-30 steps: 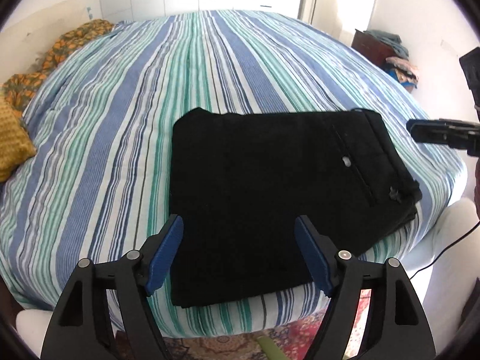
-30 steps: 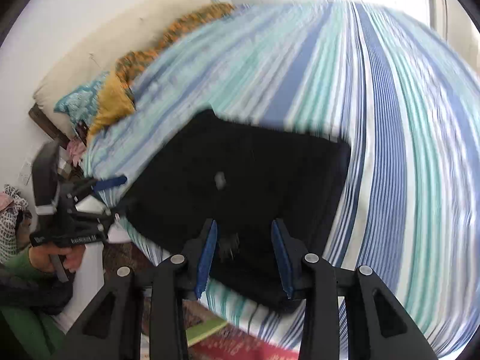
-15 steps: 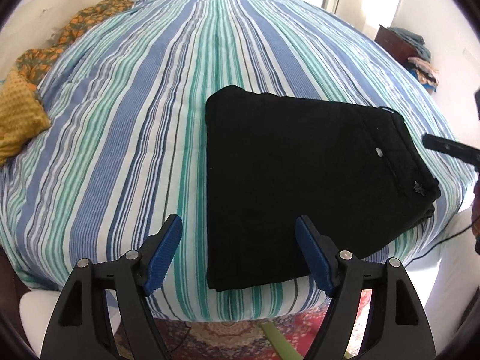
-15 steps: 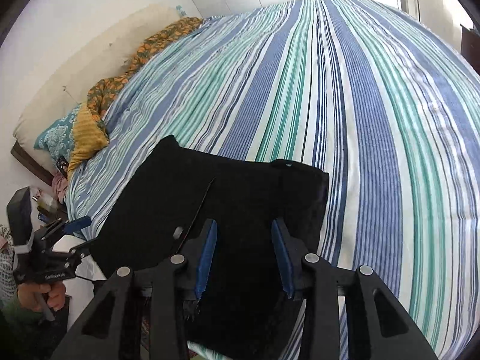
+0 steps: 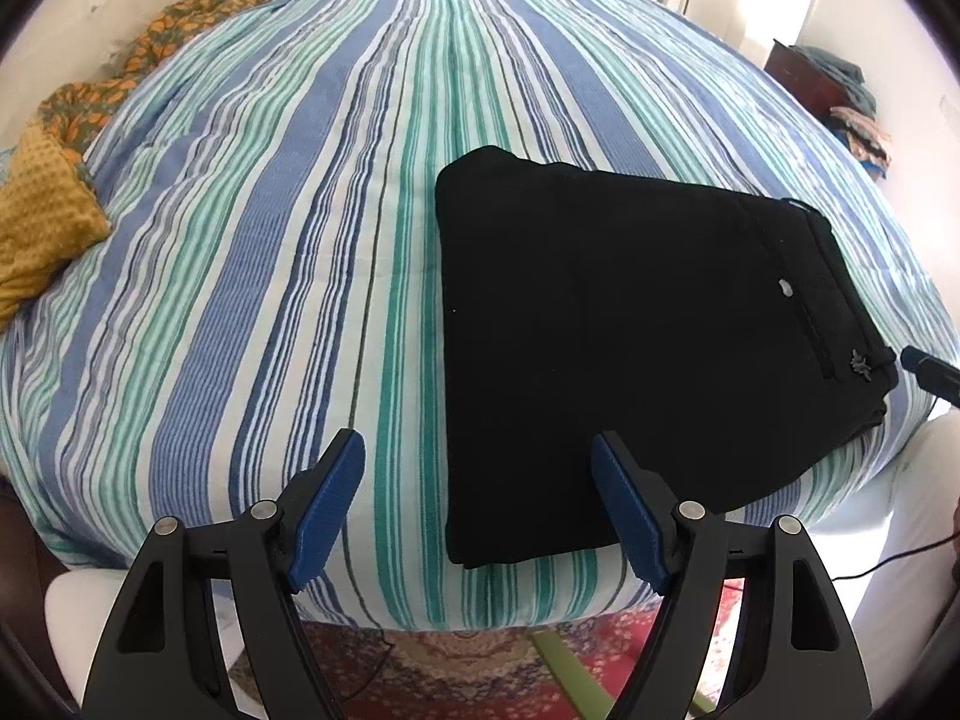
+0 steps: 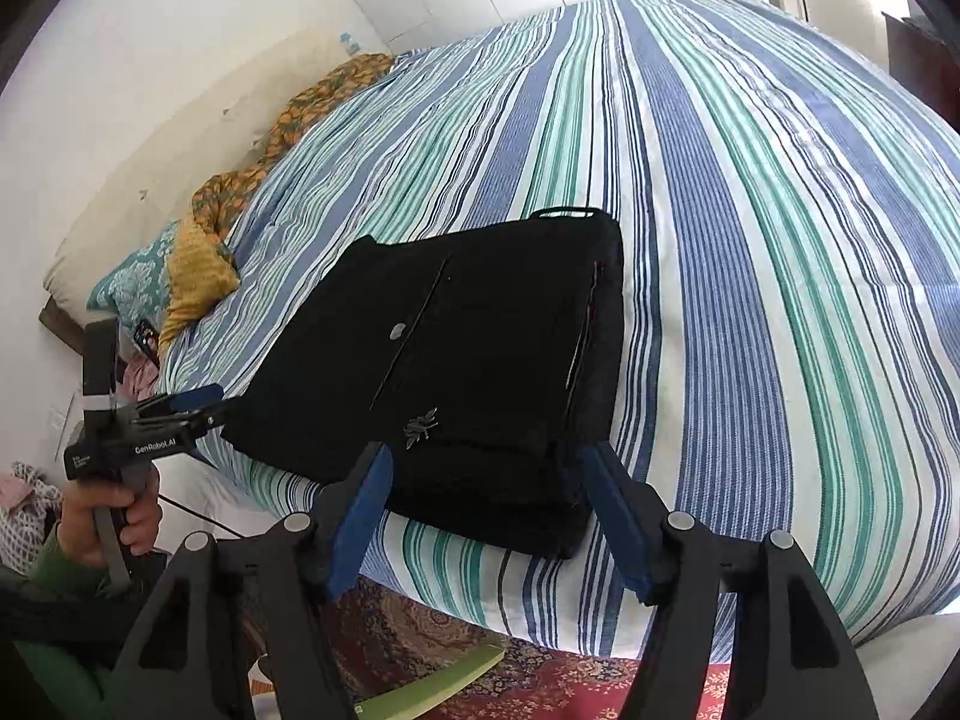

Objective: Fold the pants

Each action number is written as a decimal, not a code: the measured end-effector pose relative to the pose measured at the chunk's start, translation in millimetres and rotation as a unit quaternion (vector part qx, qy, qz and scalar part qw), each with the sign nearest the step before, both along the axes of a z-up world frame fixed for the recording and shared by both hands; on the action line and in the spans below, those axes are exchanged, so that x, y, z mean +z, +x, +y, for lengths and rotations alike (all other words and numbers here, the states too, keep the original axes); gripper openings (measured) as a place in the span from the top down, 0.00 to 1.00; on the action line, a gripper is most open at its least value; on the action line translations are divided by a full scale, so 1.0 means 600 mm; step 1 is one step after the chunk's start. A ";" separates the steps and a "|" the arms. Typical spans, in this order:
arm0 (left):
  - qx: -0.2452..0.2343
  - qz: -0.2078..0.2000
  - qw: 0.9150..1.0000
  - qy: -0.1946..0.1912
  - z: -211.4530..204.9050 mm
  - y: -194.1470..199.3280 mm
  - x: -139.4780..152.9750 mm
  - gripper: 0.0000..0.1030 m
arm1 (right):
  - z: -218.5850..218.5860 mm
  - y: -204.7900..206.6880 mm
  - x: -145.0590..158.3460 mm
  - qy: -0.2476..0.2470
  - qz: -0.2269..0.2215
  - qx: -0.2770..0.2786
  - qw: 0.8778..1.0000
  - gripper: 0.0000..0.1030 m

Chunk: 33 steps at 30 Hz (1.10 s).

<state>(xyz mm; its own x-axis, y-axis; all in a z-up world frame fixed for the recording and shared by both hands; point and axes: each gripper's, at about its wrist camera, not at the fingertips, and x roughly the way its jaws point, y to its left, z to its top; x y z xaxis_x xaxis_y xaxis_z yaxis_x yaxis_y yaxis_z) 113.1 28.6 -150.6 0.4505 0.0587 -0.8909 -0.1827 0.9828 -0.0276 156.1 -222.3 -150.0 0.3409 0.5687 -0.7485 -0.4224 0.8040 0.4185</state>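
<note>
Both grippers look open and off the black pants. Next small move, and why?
Probably pull both grippers back and stop. The black folded pants lie as a compact rectangle on the striped blue-green bedspread, layers stacked at the near edge in the right wrist view. The left gripper and right gripper are both open and hold nothing, so no further fold seems needed.
</note>
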 end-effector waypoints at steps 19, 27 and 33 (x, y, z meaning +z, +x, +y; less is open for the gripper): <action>0.019 0.014 0.996 -0.084 0.056 0.004 -0.012 0.23 | -0.015 0.026 -0.022 0.060 0.047 -0.025 0.997 0.35; 0.038 0.053 0.965 -0.253 0.122 0.037 -0.072 0.21 | -0.068 0.100 -0.085 0.146 0.175 -0.047 0.973 0.35; 0.004 0.068 0.962 -0.266 0.101 0.067 -0.081 0.18 | -0.048 0.124 -0.123 0.144 0.223 -0.024 0.964 0.29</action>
<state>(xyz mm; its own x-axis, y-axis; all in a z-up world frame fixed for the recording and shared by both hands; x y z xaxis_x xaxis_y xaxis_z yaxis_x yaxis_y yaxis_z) 153.5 89.2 -199.4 0.3292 -0.4182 -0.8466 -0.2282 0.8347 -0.5011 230.2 -250.8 -223.6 0.0534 0.7668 -0.6396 -0.1146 0.6410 0.7589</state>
